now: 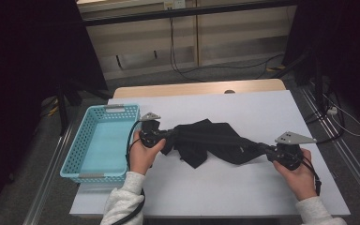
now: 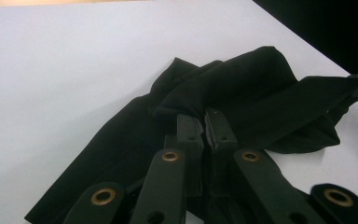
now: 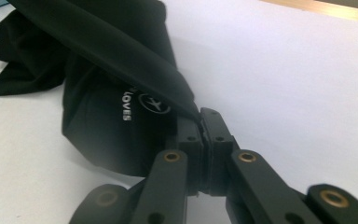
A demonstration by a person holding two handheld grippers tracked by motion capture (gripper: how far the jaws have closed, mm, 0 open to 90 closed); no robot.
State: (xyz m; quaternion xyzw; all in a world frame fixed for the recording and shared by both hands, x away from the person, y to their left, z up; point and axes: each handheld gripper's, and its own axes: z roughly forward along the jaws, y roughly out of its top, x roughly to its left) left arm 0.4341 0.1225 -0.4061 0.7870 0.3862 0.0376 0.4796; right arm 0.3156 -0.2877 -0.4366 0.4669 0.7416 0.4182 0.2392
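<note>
Near edge, lower centre of the high view: two sleeved forearms come in from the bottom. The left gripper [image 1: 161, 136] sits left of centre, the right gripper [image 1: 268, 151] lower right. A black garment [image 1: 206, 140] is strung between them over the white table top [image 1: 262, 108], mid-frame; it sags in the middle and its bunched part rests on the surface.

In the left gripper view, the left gripper [image 2: 206, 122] is seen pressed together on a fold of the garment [image 2: 242, 93], fabric nipped between the pads, centre of frame. In the right gripper view, the right gripper [image 3: 200, 122] is likewise clamped on a taut edge of the garment [image 3: 102, 70], w/ a small white logo [image 3: 147, 106] left of centre.

Step in hand, as judged: cloth is gripped at two ends and being drawn out, prob. ahead of folding or of a move to the blue basket [image 1: 136, 110], left of centre, just beside the left gripper.

Next move calls for: both pinches kept firm, hands raised together so the slack clears the table top, tension kept even so neither end slips.

Far side: wooden table edge [image 1: 197, 87], then floor w/ cables, upper frame.
</note>
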